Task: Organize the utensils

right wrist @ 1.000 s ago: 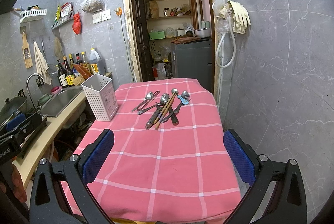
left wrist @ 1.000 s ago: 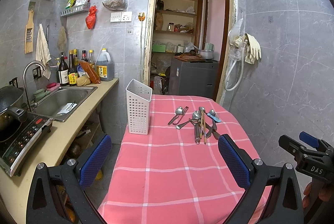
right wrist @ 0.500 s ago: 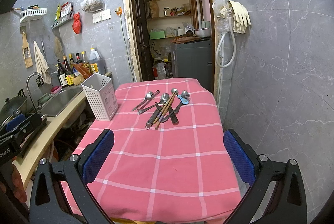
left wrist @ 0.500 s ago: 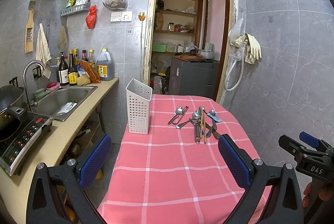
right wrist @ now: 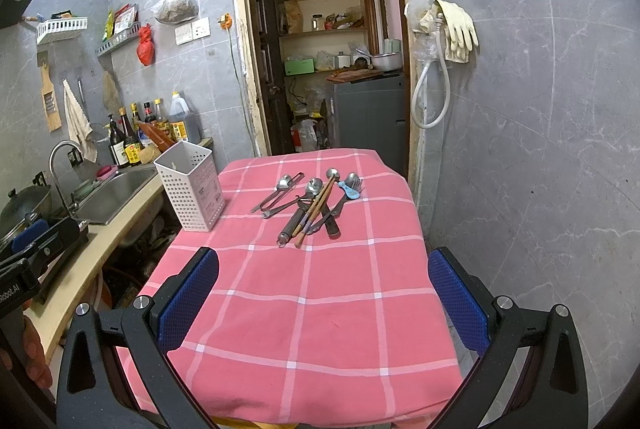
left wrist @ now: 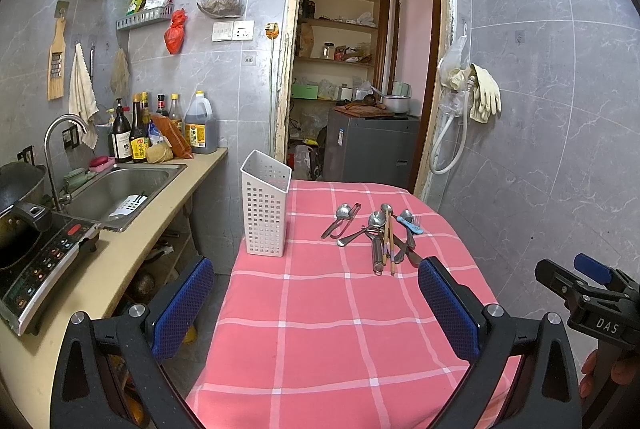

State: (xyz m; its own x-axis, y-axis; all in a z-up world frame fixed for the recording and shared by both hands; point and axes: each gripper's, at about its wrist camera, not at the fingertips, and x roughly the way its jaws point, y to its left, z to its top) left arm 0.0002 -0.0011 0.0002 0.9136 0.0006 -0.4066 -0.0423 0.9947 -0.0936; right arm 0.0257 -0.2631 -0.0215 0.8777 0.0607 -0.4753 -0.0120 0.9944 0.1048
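Currently you are holding both the left gripper (left wrist: pixel 316 303) and right gripper (right wrist: pixel 322 295) with fingers apart, well short of the utensil pile (right wrist: pixel 310 201) lying right of the white holder (right wrist: pixel 191 185).

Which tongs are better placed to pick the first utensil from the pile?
Probably the right tongs: the utensil pile lies almost straight ahead of them, while the left tongs face more toward the white holder.

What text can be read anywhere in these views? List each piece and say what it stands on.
"DAS": on the right gripper body, seen from the left wrist view.
"Robot.AI", its start cut off by the frame edge: on the left gripper body, seen from the right wrist view.
Bottle labels by the sink, the holder's sticker, and the cooktop panel: too small to read.
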